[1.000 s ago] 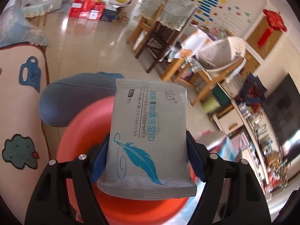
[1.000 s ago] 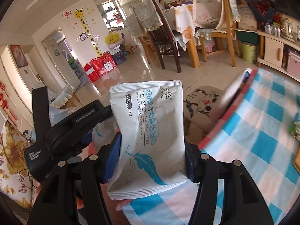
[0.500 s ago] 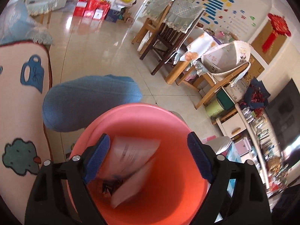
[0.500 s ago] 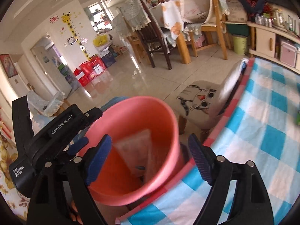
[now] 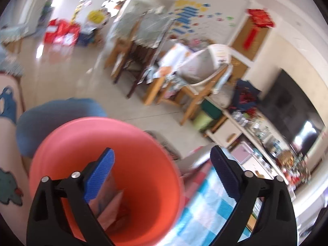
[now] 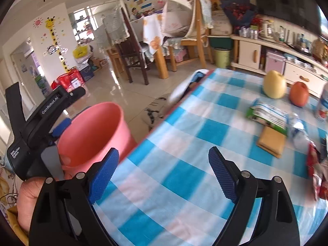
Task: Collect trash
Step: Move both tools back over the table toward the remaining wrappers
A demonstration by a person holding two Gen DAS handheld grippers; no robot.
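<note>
**A:** Your left gripper hangs just over the pink bin, jaws spread wide and holding nothing. Its camera looks down into the bin, where pale wipe packets lie at the bottom, blurred. The other camera cannot see inside the bin.

**B:** And your right gripper?

**A:** Also spread wide and empty, just to the right of the bin, over the blue checked tablecloth. From there you see the bin's outer wall at the left edge of the table, with the left tool's black body and your hand beside it.

**B:** What is further out from the bin?

**A:** Only the right camera shows it. Well to the right of the bin lie a tan flat packet, a green snack wrapper, a crumpled clear bottle and a red wrapper at the frame edge. Beyond those stand a yellow pear and an orange fruit, just apart from each other. Nothing lies between your right jaws and that litter.

**B:** And the left view?

**A:** Beyond the bin a blue cushion, then wooden chairs, all smeared by motion.
</note>
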